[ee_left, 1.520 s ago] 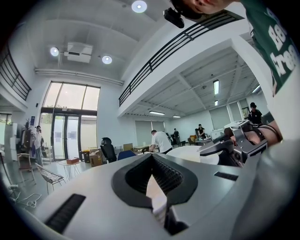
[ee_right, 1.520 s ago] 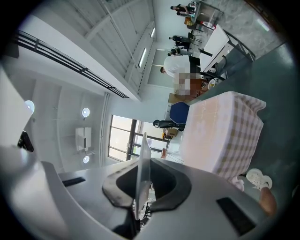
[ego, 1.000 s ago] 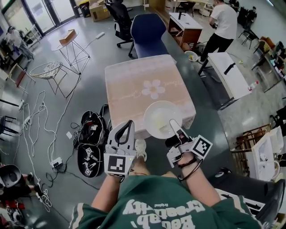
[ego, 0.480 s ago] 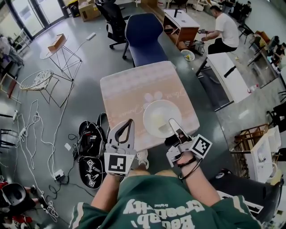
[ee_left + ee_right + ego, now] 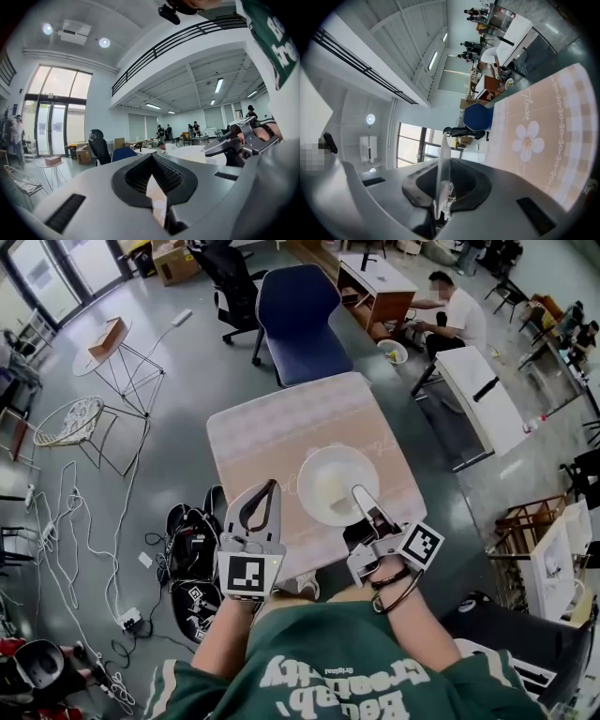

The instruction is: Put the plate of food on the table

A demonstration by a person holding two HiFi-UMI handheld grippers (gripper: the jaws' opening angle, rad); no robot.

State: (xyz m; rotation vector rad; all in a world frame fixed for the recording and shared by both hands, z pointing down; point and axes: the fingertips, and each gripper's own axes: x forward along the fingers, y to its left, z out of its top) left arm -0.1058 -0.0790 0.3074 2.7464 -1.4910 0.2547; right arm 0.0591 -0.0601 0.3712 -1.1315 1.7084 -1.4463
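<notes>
With the right gripper's [image 5: 360, 496] fingers clamped on its rim and the left gripper's [image 5: 269, 489] together, empty, we hold the plate of food [image 5: 334, 484] over the table [image 5: 267, 423]; next we should lower it level, then release.

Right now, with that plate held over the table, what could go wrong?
1. The right hand-held gripper pinches the plate by one thin rim only, so it could tilt or slip and spill the food.
2. The plate hangs close to the near edge of the table; set down there, it might overhang and tip off.
3. Black bags lie on the floor beside the person's feet, a possible trip.
</notes>
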